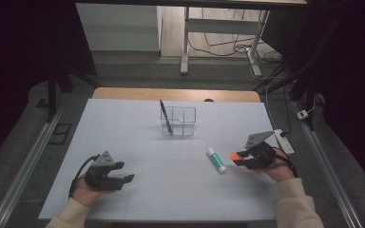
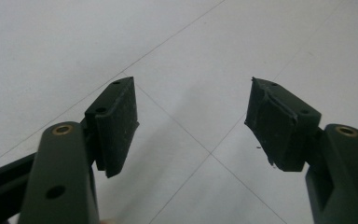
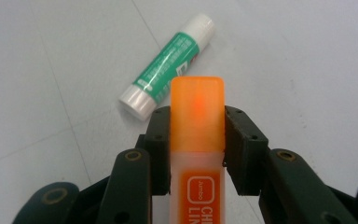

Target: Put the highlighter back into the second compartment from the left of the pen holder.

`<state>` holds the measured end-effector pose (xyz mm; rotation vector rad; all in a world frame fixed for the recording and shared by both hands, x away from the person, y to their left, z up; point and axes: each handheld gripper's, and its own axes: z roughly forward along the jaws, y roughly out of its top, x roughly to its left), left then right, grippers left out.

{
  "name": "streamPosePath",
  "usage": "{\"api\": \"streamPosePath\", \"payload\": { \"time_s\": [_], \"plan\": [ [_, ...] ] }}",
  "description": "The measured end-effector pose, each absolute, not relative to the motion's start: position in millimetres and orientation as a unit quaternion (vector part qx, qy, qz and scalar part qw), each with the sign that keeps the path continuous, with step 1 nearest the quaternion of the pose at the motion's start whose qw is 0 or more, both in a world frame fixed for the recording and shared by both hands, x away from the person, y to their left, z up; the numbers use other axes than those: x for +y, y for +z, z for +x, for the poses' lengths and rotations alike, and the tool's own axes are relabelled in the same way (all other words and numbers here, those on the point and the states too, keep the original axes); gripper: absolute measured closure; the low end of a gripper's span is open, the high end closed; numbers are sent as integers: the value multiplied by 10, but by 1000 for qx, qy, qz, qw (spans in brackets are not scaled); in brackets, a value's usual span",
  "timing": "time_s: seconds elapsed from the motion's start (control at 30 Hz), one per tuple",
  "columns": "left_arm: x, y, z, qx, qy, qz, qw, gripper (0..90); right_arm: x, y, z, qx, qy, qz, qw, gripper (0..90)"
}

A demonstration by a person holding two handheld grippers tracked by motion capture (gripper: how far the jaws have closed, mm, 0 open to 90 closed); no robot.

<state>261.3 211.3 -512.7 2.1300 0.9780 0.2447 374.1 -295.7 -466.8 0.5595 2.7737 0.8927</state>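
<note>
- The right tongs [image 1: 236, 158] are low over the surface [image 1: 138, 137] near its right edge, closer to the near edge than the far one. Their jaws are pressed against both sides of an orange highlighter [image 3: 196, 135].
- In the right gripper view the highlighter sticks out forward between the two black pads, its orange cap beyond their tips and its printed body running back between the jaws.
- A green glue stick [image 1: 216, 160] with white ends lies flat on the surface just beside the highlighter's cap, on the side toward the middle of the surface, apart from the tongs.
- The left tongs [image 1: 122, 173] rest near the near-left corner, jaws spread wide with nothing between them; bare surface shows in the gap in the left gripper view.
- A clear compartmented holder [image 1: 179, 121] stands toward the far edge, about midway across, with a blue pen [image 1: 165, 116] leaning in its left part.
</note>
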Motion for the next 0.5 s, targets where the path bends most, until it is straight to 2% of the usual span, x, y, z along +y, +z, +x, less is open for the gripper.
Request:
{"api": "streamPosePath", "payload": {
  "time_s": [0.5],
  "plan": [
    [2118, -5122, 2611, 385, 97, 833, 384, 332, -2925, -4472, 3713, 890, 387, 214, 108, 644]
  ]
}}
